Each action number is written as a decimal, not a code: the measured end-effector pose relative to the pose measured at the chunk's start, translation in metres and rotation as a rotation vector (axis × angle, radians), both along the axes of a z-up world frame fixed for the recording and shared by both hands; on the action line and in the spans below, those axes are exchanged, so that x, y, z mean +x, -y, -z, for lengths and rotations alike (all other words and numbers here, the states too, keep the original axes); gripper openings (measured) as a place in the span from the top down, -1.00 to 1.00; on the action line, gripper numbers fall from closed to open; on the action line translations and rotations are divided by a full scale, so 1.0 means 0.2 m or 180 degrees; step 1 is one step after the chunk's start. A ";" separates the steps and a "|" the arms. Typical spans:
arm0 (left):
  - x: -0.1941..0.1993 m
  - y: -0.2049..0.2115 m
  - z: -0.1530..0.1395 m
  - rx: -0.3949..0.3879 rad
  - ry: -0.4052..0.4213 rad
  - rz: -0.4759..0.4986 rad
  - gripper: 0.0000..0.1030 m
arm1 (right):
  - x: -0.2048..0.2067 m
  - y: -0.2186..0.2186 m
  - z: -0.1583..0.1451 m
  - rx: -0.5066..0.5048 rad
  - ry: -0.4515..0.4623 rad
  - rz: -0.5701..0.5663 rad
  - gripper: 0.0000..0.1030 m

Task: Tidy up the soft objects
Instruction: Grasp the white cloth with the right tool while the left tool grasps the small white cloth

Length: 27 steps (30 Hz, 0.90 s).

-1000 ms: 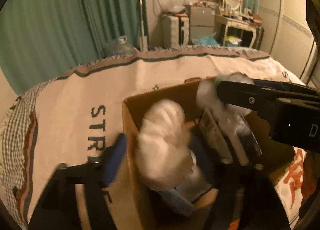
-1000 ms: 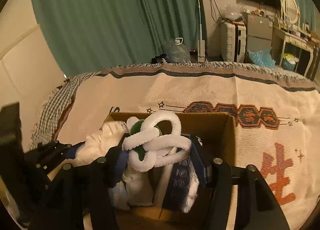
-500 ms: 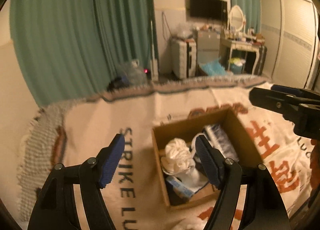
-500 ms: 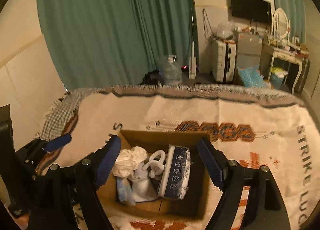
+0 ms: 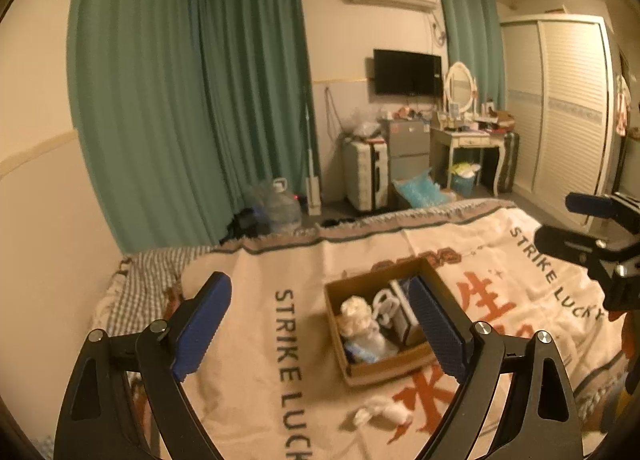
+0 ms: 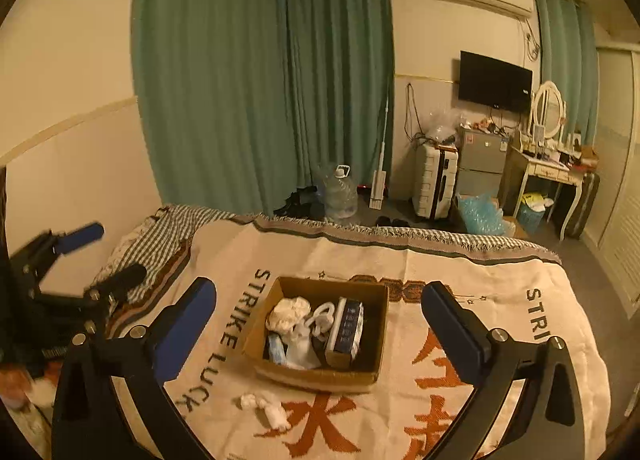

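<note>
Near the middle of the blanket [image 6: 460,272], the cardboard box [image 6: 320,374] holds soft objects [image 6: 289,314]; a white bundle [image 6: 266,408] lies just beside its near wall. Left gripper [image 5: 320,330] and right gripper [image 6: 320,334]: jaws wide, empty, raised above.

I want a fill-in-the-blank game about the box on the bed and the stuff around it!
1. The soft things sit inside a cardboard box on the ____.
2. One small white cloth lies ____ the box, on the blanket.
3. The left hand-held gripper and the right hand-held gripper are both ____ and hold nothing.

Missing words: bed; outside; open
</note>
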State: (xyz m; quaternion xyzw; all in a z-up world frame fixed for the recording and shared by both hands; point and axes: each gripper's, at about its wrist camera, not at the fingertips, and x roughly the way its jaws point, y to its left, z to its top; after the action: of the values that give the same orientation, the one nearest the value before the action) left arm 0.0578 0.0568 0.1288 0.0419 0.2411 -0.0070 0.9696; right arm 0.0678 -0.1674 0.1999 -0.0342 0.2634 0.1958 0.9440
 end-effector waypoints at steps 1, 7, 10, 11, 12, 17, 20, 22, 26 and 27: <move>-0.01 -0.02 0.03 -0.0024 -0.0033 0.0019 -0.78 | -0.05 0.00 0.02 -0.0036 -0.0003 0.0001 -1.00; 0.00 -0.05 0.27 -0.0031 -0.0344 0.0047 -0.77 | -0.15 -0.06 0.27 -0.0093 -0.0133 0.0011 -1.00; 0.06 -0.05 0.49 0.0045 -0.0565 0.0000 -0.77 | -0.10 -0.13 0.49 -0.0159 -0.0373 -0.0023 -1.00; 0.07 -0.05 0.53 0.0025 -0.0612 -0.0004 -0.77 | -0.08 -0.16 0.59 -0.0176 -0.0483 -0.0033 -1.00; 0.10 -0.06 0.61 -0.0027 -0.0705 -0.0031 -0.77 | -0.06 -0.18 0.67 -0.0190 -0.0579 -0.0040 -1.00; 0.15 -0.07 0.93 -0.0242 -0.1086 -0.0137 -0.77 | 0.01 -0.30 1.07 -0.0293 -0.0952 -0.0169 -1.00; 0.18 -0.07 1.06 -0.0171 -0.1189 -0.0276 -0.77 | 0.06 -0.37 1.30 -0.0432 -0.1147 -0.0263 -0.82; 0.20 -0.09 1.15 -0.0245 -0.1288 -0.0341 -0.77 | 0.09 -0.40 1.42 -0.0446 -0.1333 -0.0333 -0.53; 0.22 -0.11 1.27 -0.0318 -0.1464 -0.0337 -0.77 | 0.16 -0.43 1.61 -0.0417 -0.1606 -0.0376 -0.29; 0.22 -0.11 1.30 -0.0281 -0.1497 -0.0343 -0.77 | 0.17 -0.43 1.64 -0.0397 -0.1666 -0.0384 -0.13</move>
State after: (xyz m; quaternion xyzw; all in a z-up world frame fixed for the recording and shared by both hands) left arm 0.1022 0.0784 -0.1308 -0.0162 0.4615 0.0246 0.8866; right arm 0.1024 -0.0815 -0.1279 -0.0560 0.5074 0.2372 0.8265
